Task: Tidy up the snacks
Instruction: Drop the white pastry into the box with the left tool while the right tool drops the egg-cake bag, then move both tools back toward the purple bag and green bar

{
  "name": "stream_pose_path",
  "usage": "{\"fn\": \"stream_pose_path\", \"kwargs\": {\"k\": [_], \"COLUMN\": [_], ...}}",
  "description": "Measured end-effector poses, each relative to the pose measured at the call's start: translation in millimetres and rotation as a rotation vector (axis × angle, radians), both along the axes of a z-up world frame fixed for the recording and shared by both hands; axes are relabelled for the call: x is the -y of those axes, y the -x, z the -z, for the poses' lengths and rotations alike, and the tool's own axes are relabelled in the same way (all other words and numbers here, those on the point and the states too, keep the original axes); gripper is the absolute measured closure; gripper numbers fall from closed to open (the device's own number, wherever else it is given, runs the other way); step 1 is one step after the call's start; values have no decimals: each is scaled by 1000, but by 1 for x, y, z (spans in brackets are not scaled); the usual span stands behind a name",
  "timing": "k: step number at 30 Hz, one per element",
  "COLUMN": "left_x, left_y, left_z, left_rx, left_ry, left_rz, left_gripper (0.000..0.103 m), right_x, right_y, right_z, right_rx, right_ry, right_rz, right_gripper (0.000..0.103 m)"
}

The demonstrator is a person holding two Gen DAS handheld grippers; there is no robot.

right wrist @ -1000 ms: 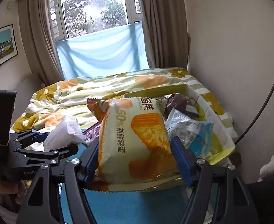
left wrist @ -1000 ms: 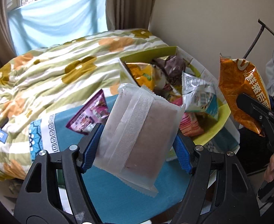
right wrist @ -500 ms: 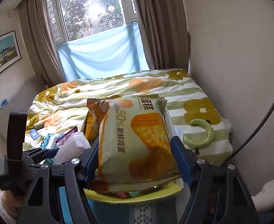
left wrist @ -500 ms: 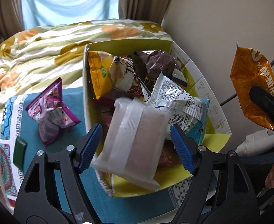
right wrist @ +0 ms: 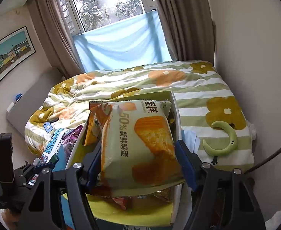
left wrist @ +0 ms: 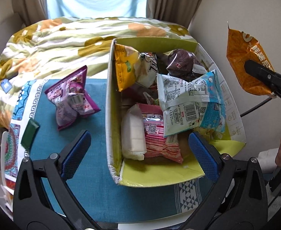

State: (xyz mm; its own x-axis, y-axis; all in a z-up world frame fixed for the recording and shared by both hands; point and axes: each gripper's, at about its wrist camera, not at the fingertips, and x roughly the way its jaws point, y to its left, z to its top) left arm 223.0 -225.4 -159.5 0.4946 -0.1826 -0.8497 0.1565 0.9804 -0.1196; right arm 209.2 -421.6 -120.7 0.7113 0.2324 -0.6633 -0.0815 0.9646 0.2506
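Snacks are being gathered into a cardboard box (left wrist: 111,88) at the right side of a blue-clothed table (left wrist: 94,187) at the foot of a bed. The left gripper (left wrist: 138,153) hangs over the box's near end, its jaws just spread wide and nothing between them; a white packet (left wrist: 132,132) lies below against the box's left wall, apparently just let go. The right gripper (right wrist: 140,164) pinches a cake packet (right wrist: 138,145) flat by its sides above the box, likely next in. A purple packet (left wrist: 71,99) waits outside, left of the box.
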Motion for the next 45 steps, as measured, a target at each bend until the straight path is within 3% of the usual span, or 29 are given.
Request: {"fn": "stream_pose_path", "kwargs": {"k": [9, 11, 13, 15, 22, 31, 41, 45], "left_x": [-17, -21, -25, -28, -33, -48, -118, -153], "left_y": [5, 9, 13, 18, 29, 49, 73, 67], "left_z": [-10, -10, -7, -3, -1, -34, -61, -60], "left_rx": [13, 12, 7, -2, -2, 78, 149, 137], "left_ry": [-16, -20, -21, -20, -15, -30, -98, -122], "left_rz": [-52, -62, -71, -79, -77, -88, -181, -190], "left_gripper": [2, 2, 2, 2, 2, 2, 2, 2], "right_x": [-14, -16, -16, -17, -21, -27, -70, -102], "right_y": [-49, -55, -51, -40, -16, 5, 20, 16], "right_z": [-4, -1, 0, 0, 13, -10, -34, -40], "right_rx": [-44, -55, -43, -17, -29, -1, 52, 67], "right_ry": [1, 0, -13, -40, -23, 3, 36, 30], "right_rz": [-87, -91, -78, -79, -73, -75, -151, -182], "right_gripper": [33, 27, 8, 4, 4, 4, 4, 4]}}
